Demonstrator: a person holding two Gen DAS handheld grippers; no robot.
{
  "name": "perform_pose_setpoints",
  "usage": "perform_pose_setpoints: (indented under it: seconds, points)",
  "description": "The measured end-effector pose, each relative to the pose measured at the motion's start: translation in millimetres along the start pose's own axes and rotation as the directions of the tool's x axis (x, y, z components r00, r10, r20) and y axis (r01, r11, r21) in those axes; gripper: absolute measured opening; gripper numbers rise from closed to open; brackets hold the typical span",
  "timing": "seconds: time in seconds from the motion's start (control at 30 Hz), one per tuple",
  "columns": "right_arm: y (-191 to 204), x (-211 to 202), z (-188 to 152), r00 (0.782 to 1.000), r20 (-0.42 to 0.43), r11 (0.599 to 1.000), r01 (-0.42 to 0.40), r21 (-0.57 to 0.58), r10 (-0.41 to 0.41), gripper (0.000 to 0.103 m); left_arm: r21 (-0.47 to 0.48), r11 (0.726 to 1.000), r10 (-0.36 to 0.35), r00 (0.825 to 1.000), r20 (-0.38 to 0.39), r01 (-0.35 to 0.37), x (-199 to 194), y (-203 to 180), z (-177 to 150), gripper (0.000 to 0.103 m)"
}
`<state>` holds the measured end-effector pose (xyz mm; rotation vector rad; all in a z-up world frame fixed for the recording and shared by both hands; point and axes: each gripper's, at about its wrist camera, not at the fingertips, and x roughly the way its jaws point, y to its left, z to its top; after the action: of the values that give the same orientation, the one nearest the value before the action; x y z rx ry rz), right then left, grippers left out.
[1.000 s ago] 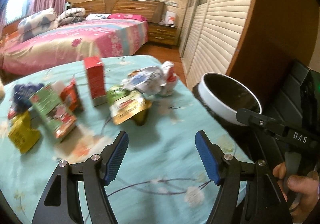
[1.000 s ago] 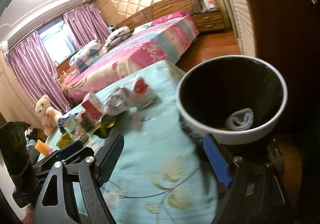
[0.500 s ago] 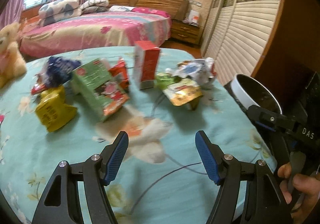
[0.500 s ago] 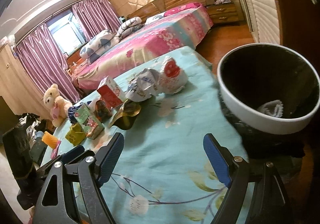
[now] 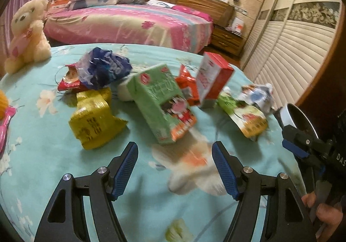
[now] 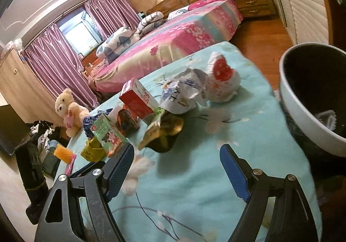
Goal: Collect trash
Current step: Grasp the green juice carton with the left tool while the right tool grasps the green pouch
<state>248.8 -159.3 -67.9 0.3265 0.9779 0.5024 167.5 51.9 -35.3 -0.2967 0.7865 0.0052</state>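
Trash lies on a table under a teal flowered cloth (image 5: 64,166). Ahead of my left gripper (image 5: 174,149) a green carton (image 5: 161,99) lies tilted, with a yellow packet (image 5: 95,118) to its left, a red carton (image 5: 213,77) upright behind it and a blue wrapper (image 5: 106,67) further back. The left jaws are opening, with nothing between them. My right gripper (image 6: 177,151) is open and empty over the cloth. A gold pouch (image 6: 164,131) lies just beyond it. The white bin (image 6: 302,125) with a dark inside stands at its right.
A teddy bear (image 5: 26,34) sits at the table's far left corner. A crumpled white wrapper (image 6: 183,95) and a white bag with red print (image 6: 222,77) lie near the far edge. A pink bed (image 5: 129,23) and louvred wardrobe doors (image 5: 292,58) stand beyond.
Both grippers have swung left across the table. The trash pile now sits in front of the left gripper, and the bin has slid to the right edge of both views.
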Motion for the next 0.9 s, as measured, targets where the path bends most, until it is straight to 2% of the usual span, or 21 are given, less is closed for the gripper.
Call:
perform_pose_setpoints:
  seconds: [0.07, 0.4, 0.43, 0.5, 0.53, 0.57, 0.67, 0.9]
  points:
    - [2.2, 8.7, 2.4, 1.000, -0.009, 1.000, -0.007, 0.001, 0.007, 0.083, -0.005, 1.000, 0.010, 1.000, 0.004, -0.010, 6.2, 1.2, 5.4, 0.074]
    - [-4.8, 55.4, 12.3, 0.997, -0.075, 0.998, -0.022, 0.061, 0.027, 0.082, -0.055, 0.998, -0.019, 0.999, -0.040, 0.017, 52.5, 15.3, 27.9, 0.074]
    - [-5.8, 56.8, 12.9, 0.997, -0.072, 0.998, -0.026, 0.064, 0.030, 0.079, -0.050, 0.999, -0.021, 0.999, -0.039, 0.019, 54.8, 14.7, 28.8, 0.073]
    - [-5.8, 59.2, 14.5, 0.997, -0.073, 0.998, -0.030, 0.061, 0.034, 0.064, -0.034, 0.999, -0.013, 1.000, -0.028, 0.012, 55.8, 13.2, 29.5, 0.068]
    - [-5.5, 60.3, 14.3, 0.996, -0.081, 0.998, -0.035, 0.060, 0.040, 0.047, -0.024, 0.999, -0.024, 0.999, -0.022, 0.023, 55.7, 11.7, 29.6, 0.057]
    - [-4.7, 61.3, 13.4, 0.995, -0.088, 0.998, -0.036, 0.058, 0.041, 0.039, -0.016, 0.999, -0.035, 0.999, -0.022, 0.035, 55.9, 10.0, 29.5, 0.054]
    - [0.3, 57.3, 8.8, 0.995, -0.088, 0.998, -0.047, 0.035, 0.050, 0.036, 0.017, 1.000, -0.019, 1.000, 0.001, 0.019, 52.4, 5.2, 27.5, 0.052]
    - [7.4, 31.9, -9.3, 0.994, -0.081, 0.997, -0.074, -0.008, 0.073, 0.032, 0.041, 0.998, -0.052, 0.998, 0.029, 0.051, 29.0, 5.0, 13.7, 0.048]
